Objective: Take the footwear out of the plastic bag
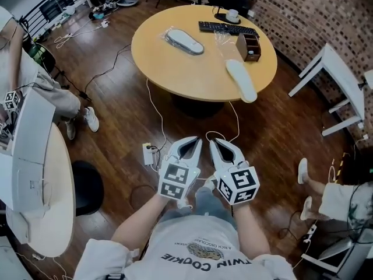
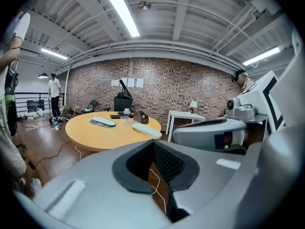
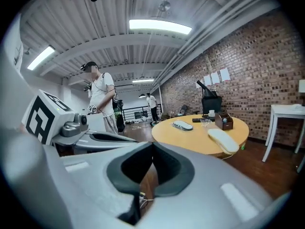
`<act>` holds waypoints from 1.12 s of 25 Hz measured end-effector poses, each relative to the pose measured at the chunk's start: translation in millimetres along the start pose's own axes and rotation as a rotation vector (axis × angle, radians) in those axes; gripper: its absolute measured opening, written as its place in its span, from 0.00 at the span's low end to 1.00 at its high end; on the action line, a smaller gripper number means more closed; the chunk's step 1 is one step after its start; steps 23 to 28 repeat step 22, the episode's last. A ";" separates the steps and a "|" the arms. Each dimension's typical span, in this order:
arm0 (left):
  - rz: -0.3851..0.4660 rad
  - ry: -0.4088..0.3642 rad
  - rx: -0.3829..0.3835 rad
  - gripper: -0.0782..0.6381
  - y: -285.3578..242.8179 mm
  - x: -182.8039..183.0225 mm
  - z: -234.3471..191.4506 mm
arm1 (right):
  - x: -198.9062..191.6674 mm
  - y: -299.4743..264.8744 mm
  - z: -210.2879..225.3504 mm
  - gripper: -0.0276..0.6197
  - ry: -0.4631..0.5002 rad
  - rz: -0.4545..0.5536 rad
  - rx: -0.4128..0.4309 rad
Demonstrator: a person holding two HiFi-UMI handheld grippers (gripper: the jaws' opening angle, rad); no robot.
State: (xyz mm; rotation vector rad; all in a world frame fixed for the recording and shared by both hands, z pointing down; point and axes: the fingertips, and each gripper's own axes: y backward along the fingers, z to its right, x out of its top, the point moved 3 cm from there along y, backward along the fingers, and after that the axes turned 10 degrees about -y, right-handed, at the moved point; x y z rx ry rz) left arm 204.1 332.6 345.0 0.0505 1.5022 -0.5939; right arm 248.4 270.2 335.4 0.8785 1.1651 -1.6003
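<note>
Left gripper (image 1: 196,140): held before the person's body, above the floor and well apart from the worktop (image 1: 175,69); fingers (image 2: 95,185) closed tip to tip, nothing between them.
Right gripper (image 1: 213,140): just beside the left one and aimed the same way; fingers (image 3: 214,185) closed and empty.
Footwear: one white slipper (image 1: 185,41) lies inside a clear plastic bag (image 1: 168,34) on the round worktop. A second, bare slipper (image 1: 241,80) lies at the near edge, one end overhanging.
Writing: the print on the person's shirt (image 1: 192,252), seen upside down, seems to read "TWIN COOKIE". Each marker cube (image 1: 239,184) carries only black-and-white square patterns.
Head view alone: the shirt, the person's forearms, and the cube tops.
Gripper views alone: ceiling strip lights (image 2: 121,11), paper sheets (image 2: 127,82) on the brick wall, and a standing person (image 3: 101,97) behind the left gripper.
All views: keyboard (image 1: 227,28) and wooden box (image 1: 249,46) at the worktop's far side.
</note>
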 end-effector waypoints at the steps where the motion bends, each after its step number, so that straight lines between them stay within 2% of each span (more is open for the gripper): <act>1: 0.001 0.004 0.002 0.12 7.6 -0.6 4.3 | -1.1 5.4 -6.2 0.05 0.004 -0.001 0.001; 13: 0.027 -0.011 0.053 0.12 41.0 9.0 38.5 | -7.1 41.4 -25.5 0.05 0.003 0.007 0.025; 22: 0.035 -0.014 0.078 0.12 42.0 17.8 80.8 | -13.0 82.3 -11.7 0.05 0.012 0.013 0.044; 28: 0.035 -0.014 0.078 0.12 42.0 17.8 80.8 | -13.0 82.3 -11.7 0.05 0.012 0.013 0.044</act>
